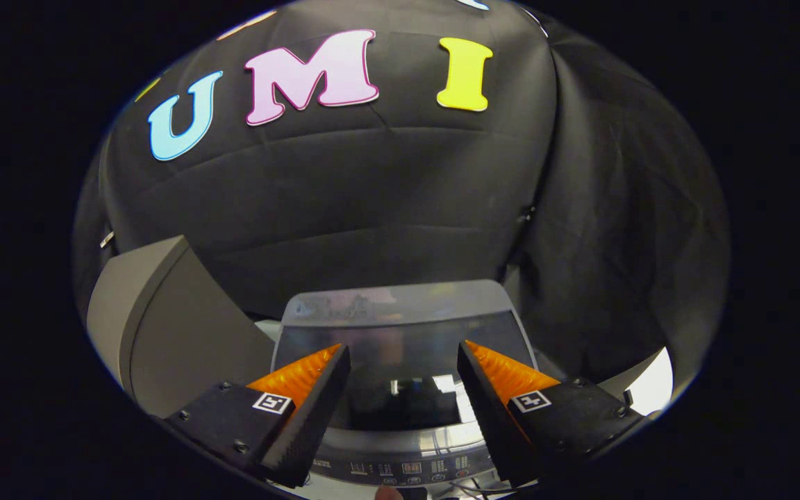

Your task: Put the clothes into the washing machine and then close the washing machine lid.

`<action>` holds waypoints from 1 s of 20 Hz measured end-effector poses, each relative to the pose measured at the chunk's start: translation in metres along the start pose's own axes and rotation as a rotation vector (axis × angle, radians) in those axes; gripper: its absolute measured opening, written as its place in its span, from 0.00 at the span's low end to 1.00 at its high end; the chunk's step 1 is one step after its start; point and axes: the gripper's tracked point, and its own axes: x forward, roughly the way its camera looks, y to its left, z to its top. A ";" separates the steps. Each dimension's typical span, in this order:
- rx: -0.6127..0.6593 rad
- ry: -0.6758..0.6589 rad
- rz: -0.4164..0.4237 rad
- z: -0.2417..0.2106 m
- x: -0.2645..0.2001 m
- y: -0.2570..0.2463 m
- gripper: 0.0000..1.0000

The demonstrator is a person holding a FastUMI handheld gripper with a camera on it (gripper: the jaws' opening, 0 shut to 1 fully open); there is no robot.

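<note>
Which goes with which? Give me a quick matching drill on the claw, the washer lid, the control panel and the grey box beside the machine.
Things:
1. claw
2. washing machine lid
3. control panel
4. grey box

Descriptions:
A. stands beside the machine, outside the fingers
B. open, holding nothing
C. dark glass, seen between the fingers
D. strip of small buttons at the machine's near edge

Pairs: 1-B, 2-C, 3-D, 4-A
</note>
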 end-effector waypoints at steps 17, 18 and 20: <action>-0.025 0.184 -0.015 -0.084 0.008 -0.011 0.99; -0.033 0.141 -0.009 -0.071 0.000 -0.011 0.99; -0.039 0.027 0.015 -0.036 -0.020 -0.004 0.99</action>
